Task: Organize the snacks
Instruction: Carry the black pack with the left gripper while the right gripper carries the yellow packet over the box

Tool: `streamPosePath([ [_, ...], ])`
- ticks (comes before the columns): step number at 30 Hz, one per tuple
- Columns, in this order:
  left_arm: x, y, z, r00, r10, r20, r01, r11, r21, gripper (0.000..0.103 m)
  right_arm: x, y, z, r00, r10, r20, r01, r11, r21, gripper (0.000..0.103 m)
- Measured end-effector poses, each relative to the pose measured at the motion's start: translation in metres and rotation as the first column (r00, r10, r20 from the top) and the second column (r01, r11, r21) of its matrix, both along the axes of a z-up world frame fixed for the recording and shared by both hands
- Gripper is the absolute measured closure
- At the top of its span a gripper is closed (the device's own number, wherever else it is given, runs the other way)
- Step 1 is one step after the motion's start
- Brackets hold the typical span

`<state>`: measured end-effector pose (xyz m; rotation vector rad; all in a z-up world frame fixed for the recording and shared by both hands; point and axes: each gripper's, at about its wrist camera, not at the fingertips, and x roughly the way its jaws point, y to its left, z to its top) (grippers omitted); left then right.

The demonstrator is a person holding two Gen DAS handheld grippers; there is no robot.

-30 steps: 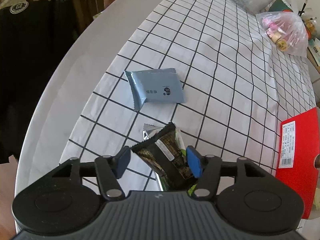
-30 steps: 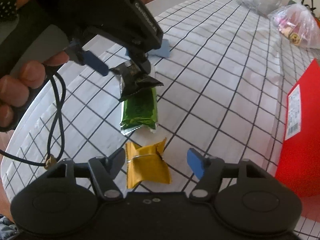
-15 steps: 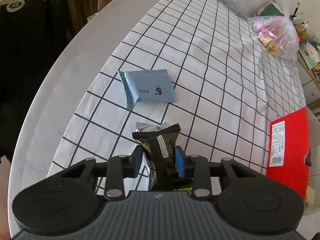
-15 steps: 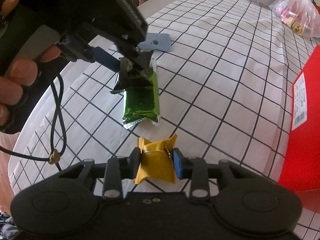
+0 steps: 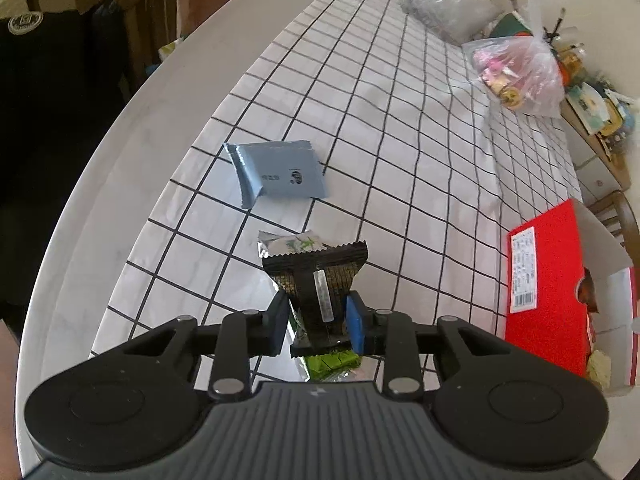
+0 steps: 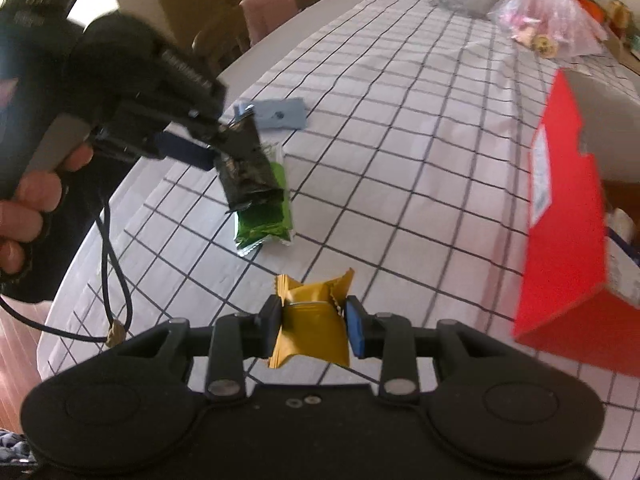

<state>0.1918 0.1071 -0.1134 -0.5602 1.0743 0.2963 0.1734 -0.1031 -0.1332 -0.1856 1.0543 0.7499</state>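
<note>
My left gripper [image 5: 318, 316] is shut on a dark brown snack packet [image 5: 316, 276], lifted off the checked cloth; the same left gripper [image 6: 208, 146] and packet [image 6: 246, 168] show at the left of the right wrist view. Under it lies a green packet [image 6: 266, 210], partly seen in the left wrist view [image 5: 330, 362]. My right gripper [image 6: 314, 326] is shut on a yellow packet [image 6: 310, 330], raised a little above the cloth. A light blue packet [image 5: 278, 176] lies flat further off. The red box [image 6: 560, 232] stands open at the right.
A clear bag of sweets [image 5: 516, 76] and a crumpled clear bag [image 5: 452, 4] sit at the table's far end. The white table edge [image 5: 100, 184] curves along the left, with wooden chairs [image 5: 144, 20] beyond it. A hand [image 6: 28, 208] holds the left gripper's handle.
Both grippers went from open to shut, the left on the dark packet and the right on the yellow one. Both packets have since lifted off the cloth.
</note>
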Motion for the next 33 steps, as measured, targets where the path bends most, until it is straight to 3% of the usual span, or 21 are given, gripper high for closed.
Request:
streamPosePath([
  [7, -0.008, -0.009, 0.013, 0.999, -0.015, 0.033, 0.015, 1.0, -0.007, 0.075, 0.002, -0.039, 0.026, 0.994, -0.097, 0.041, 0.094, 0.994, 0.057, 0.071],
  [17, -0.007, -0.051, 0.052, 0.986, -0.112, 0.12, 0.116, 0.993, -0.024, 0.075, 0.012, -0.1, 0.068, 0.966, -0.227, 0.128, 0.211, 0.97, 0.122, 0.071],
  [33, 0.028, -0.156, 0.102, 0.922, -0.323, 0.214, 0.324, 0.945, 0.031, 0.075, 0.048, -0.197, 0.096, 0.892, -0.394, 0.223, 0.364, 0.917, 0.165, 0.071],
])
